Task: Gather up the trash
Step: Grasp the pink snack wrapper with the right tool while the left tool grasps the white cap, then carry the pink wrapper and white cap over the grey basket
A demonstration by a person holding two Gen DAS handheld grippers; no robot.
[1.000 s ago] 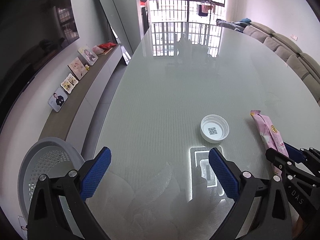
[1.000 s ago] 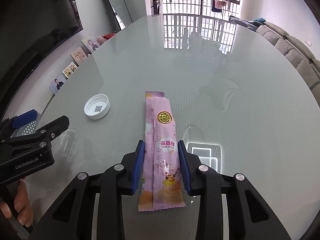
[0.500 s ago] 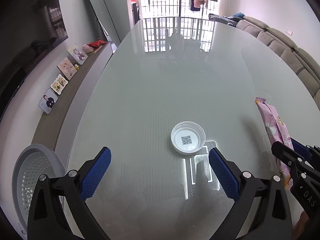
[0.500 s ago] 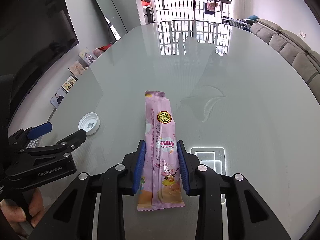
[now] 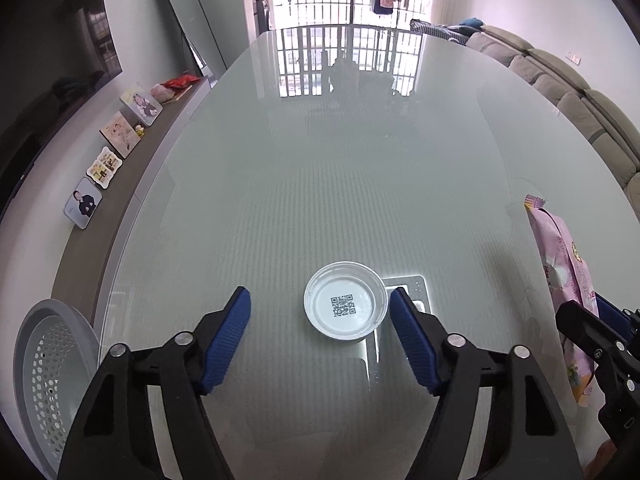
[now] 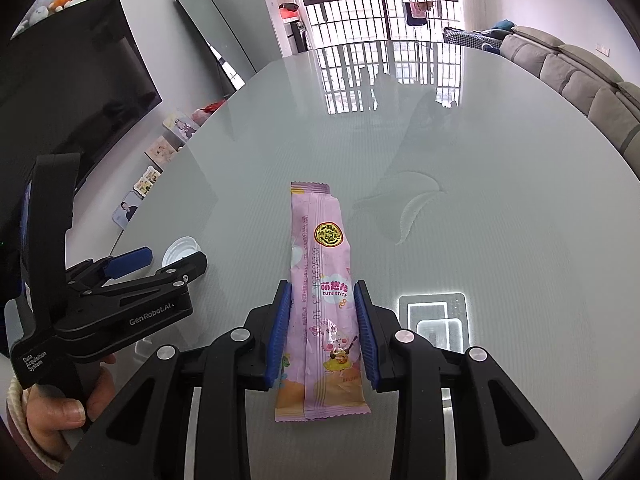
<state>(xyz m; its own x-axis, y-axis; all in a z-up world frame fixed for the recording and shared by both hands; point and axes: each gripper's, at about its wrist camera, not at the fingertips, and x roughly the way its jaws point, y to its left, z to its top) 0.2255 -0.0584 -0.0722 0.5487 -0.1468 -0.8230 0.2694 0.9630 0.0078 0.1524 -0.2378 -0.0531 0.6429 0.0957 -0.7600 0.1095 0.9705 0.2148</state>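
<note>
A white plastic lid (image 5: pixel 346 306) with a QR code lies on the glass table, between the fingertips of my open left gripper (image 5: pixel 320 308), nearer the right finger. It also shows in the right wrist view (image 6: pixel 181 249). My right gripper (image 6: pixel 322 300) is shut on a pink snack wrapper (image 6: pixel 320 280) and holds it by its lower half just above the table. The wrapper also shows at the right edge of the left wrist view (image 5: pixel 560 272).
A grey perforated basket (image 5: pixel 48 364) stands on the floor off the table's left edge. A low sideboard with photo frames (image 5: pixel 100 168) runs along the left wall. A sofa (image 5: pixel 580 96) lines the right side. The glass table (image 5: pixel 360 160) stretches far ahead.
My left gripper has moved forward and right until the white lid sits between its fingers, and its jaws have narrowed. My right gripper has stayed shut on the wrapper and lifted slightly.
</note>
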